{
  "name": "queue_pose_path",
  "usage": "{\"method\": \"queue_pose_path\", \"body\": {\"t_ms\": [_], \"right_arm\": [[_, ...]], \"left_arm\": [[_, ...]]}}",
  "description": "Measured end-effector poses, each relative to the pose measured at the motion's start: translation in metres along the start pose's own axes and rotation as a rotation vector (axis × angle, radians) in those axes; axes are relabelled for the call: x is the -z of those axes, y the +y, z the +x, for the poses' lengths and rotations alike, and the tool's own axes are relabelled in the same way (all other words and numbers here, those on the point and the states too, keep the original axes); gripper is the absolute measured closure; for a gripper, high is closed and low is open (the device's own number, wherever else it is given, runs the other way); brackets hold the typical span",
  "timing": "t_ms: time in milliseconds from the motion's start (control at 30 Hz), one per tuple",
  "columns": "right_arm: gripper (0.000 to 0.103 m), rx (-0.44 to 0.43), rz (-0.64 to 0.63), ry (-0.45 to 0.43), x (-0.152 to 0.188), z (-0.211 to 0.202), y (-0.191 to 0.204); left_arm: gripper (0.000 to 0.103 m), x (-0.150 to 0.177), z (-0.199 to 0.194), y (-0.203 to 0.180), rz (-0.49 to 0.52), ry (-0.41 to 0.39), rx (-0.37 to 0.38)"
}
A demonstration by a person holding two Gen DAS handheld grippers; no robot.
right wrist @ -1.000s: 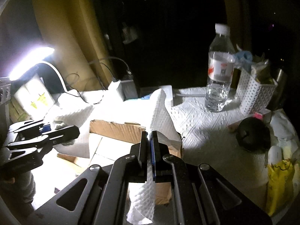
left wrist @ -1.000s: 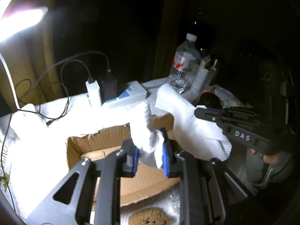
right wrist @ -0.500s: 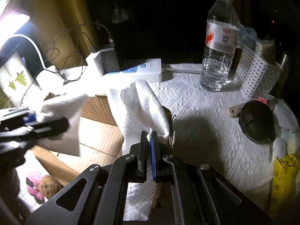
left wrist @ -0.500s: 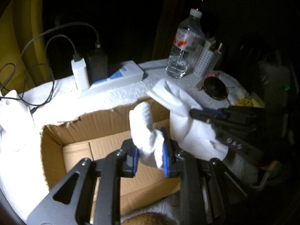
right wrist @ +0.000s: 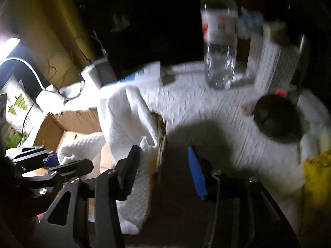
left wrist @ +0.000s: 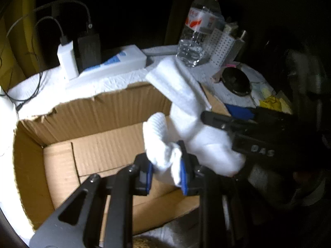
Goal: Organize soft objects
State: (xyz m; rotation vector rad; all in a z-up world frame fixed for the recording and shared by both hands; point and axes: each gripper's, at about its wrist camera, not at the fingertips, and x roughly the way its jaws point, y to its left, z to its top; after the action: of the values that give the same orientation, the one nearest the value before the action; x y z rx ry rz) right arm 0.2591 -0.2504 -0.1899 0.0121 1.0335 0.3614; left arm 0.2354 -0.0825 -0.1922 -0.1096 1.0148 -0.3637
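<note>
A white cloth (left wrist: 175, 95) drapes over the right wall of an open cardboard box (left wrist: 68, 113). My left gripper (left wrist: 166, 170) is shut on one bunched end of the cloth, above the box's floor. My right gripper (right wrist: 163, 165) is open, its jaws wide apart, with the cloth (right wrist: 126, 119) hanging loose beside its left finger over the box wall (right wrist: 160, 136). The left gripper (right wrist: 51, 163) shows at the lower left of the right wrist view, holding the cloth's other end (right wrist: 82, 146). The right gripper's dark body (left wrist: 258, 136) shows at the right of the left wrist view.
A water bottle (right wrist: 219, 41), a white perforated basket (right wrist: 277, 62) and a black round object (right wrist: 277, 119) stand on the paper-covered table. A power strip (left wrist: 115, 62) with chargers and cables lies behind the box. A brown soft object (left wrist: 140, 243) lies in front of the box. A lamp (right wrist: 8, 43) glows left.
My right gripper has opened and let go of the cloth, which now hangs over the box wall. My left gripper has moved lower over the box, still holding its end.
</note>
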Motion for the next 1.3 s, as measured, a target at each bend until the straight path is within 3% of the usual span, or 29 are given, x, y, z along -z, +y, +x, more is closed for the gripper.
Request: {"method": "queue_pose_path", "body": {"t_ms": [133,333,433,633,733,800,933,1300], "right_arm": [[0.052,0.023,0.034,0.050,0.006,0.017,-0.009],[0.052,0.018,0.036,0.042,0.009,0.012,-0.008],[0.052,0.016,0.037,0.017,0.006,0.000,-0.007],[0.052,0.011,0.033,-0.025,0.007,-0.025,0.002],[0.050,0.008,0.030,-0.040,0.007,-0.037,0.006],[0.044,0.007,0.026,-0.055,0.008,-0.045,0.007],[0.042,0.006,0.025,-0.079,0.014,-0.063,0.009],[0.042,0.013,0.012,-0.123,0.032,-0.104,0.024]], "left_arm": [[0.079,0.000,0.009,0.001,-0.013,0.030,0.000],[0.071,0.000,0.016,0.005,-0.026,0.054,-0.045],[0.050,0.002,0.010,0.006,-0.031,0.039,-0.041],[0.044,0.004,-0.008,0.002,-0.044,-0.002,-0.031],[0.030,0.006,-0.021,0.002,-0.056,-0.030,-0.019],[0.027,0.006,-0.028,0.002,-0.061,-0.046,-0.016],[0.015,0.011,-0.043,0.006,-0.069,-0.080,-0.013],[0.014,0.030,-0.086,0.008,-0.080,-0.152,-0.053]]}}
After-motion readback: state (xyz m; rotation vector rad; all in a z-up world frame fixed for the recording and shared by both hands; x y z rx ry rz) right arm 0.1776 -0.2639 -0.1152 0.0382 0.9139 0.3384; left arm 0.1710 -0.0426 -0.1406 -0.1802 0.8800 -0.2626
